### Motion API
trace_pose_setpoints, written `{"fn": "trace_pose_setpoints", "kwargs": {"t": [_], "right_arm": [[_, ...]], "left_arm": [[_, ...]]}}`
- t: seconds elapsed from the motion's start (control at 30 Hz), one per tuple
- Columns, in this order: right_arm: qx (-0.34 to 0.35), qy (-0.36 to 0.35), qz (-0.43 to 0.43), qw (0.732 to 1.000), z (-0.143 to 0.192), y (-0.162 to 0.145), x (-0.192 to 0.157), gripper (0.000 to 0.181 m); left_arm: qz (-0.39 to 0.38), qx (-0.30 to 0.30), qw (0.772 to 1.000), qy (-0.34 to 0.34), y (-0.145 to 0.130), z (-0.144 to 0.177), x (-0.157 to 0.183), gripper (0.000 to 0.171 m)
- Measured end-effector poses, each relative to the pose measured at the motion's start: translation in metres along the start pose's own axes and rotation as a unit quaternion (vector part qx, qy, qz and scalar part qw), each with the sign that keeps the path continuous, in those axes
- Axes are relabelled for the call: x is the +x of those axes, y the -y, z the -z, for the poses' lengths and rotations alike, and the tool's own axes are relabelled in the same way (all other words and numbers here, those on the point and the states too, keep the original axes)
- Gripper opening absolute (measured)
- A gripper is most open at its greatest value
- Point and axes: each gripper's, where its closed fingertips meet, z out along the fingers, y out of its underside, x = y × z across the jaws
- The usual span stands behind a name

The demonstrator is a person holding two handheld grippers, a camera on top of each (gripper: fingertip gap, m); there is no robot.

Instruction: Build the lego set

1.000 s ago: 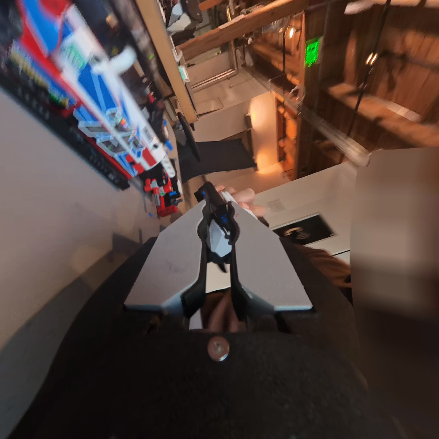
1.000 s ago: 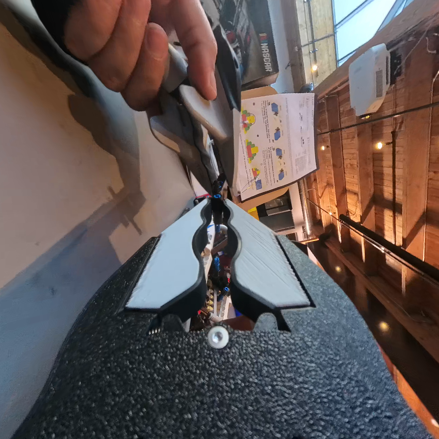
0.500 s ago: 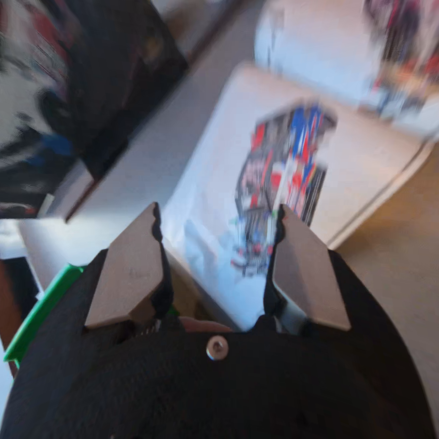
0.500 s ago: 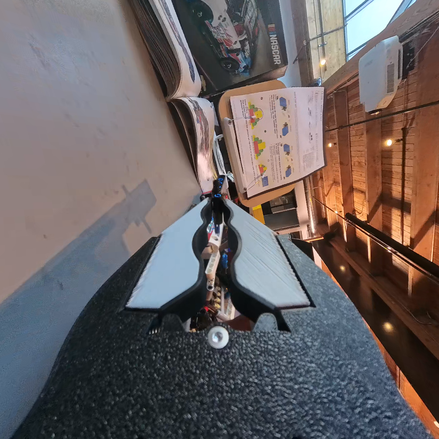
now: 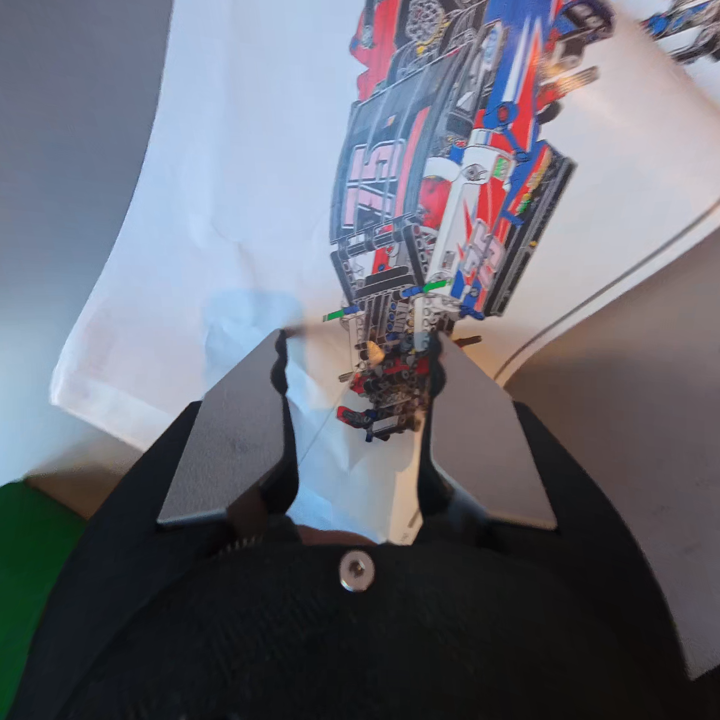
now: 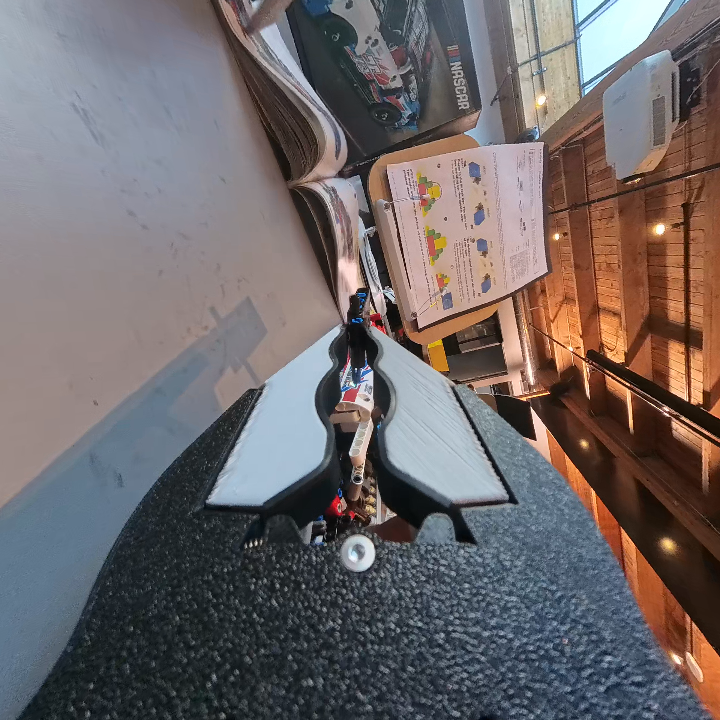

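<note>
In the left wrist view my left gripper (image 5: 358, 339) is open and empty. It hovers over an open instruction booklet (image 5: 233, 195), above a printed picture of a red, white and blue race car (image 5: 448, 175). In the right wrist view my right gripper (image 6: 356, 331) is shut on a thin black Lego piece with blue pins (image 6: 358, 307), which sticks out past the fingertips above the table (image 6: 117, 195). A white Lego assembly with red and blue stickers (image 6: 356, 385) shows in the gap between the fingers. I cannot tell whether it joins the black piece.
The open booklet (image 6: 311, 128) lies on the table ahead of the right gripper. The Lego set box (image 6: 389, 70) is beyond it, and a clipboard with a printed sheet (image 6: 467, 233) stands behind. A green object (image 5: 23, 545) is at the left gripper's lower left. The gap from one gripper's tips to the other's is roughly 35 cm.
The left gripper let go of the small piece it held against the right gripper's part, opened, and swung down over the booklet. The hand and left gripper left the right view; the right stays shut.
</note>
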Motion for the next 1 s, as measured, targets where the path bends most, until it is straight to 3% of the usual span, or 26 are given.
{"fn": "trace_pose_setpoints", "kwargs": {"t": [0.07,0.2,0.27,0.5,0.63,0.73,0.87,0.9,1.0], "right_arm": [[-0.001,0.002,-0.003,1.000,0.000,-0.001,0.000,0.008],[0.000,0.005,-0.012,1.000,0.000,-0.001,0.000,0.008],[0.000,0.006,-0.016,1.000,0.001,-0.002,0.001,0.008],[-0.001,0.010,-0.030,1.000,0.001,-0.004,0.001,0.008],[0.002,0.011,-0.033,0.999,0.003,-0.003,0.002,0.008],[0.005,0.014,-0.037,0.999,0.005,-0.002,0.002,0.008],[0.022,0.021,-0.038,0.999,0.007,0.004,0.002,0.008],[0.026,0.023,-0.041,0.999,0.008,0.006,0.002,0.008],[0.037,0.027,-0.049,0.998,0.010,0.010,0.003,0.008]], "left_arm": [[-0.009,0.011,1.000,-0.026,0.007,-0.003,0.014,0.097],[-0.007,0.053,0.991,-0.126,0.026,0.004,0.048,0.098],[-0.022,0.057,0.985,-0.160,0.027,0.013,0.061,0.106],[-0.094,0.032,0.989,-0.107,0.020,0.009,0.080,0.107],[-0.102,0.001,0.995,0.018,0.005,0.024,0.045,0.107],[-0.061,0.016,0.998,-0.007,-0.015,0.040,0.041,0.112],[0.004,-0.050,0.998,-0.023,-0.061,0.019,0.030,0.118],[-0.012,-0.030,0.999,-0.011,-0.057,0.016,0.032,0.122],[-0.051,-0.060,0.997,0.001,-0.061,0.011,0.045,0.139]]}}
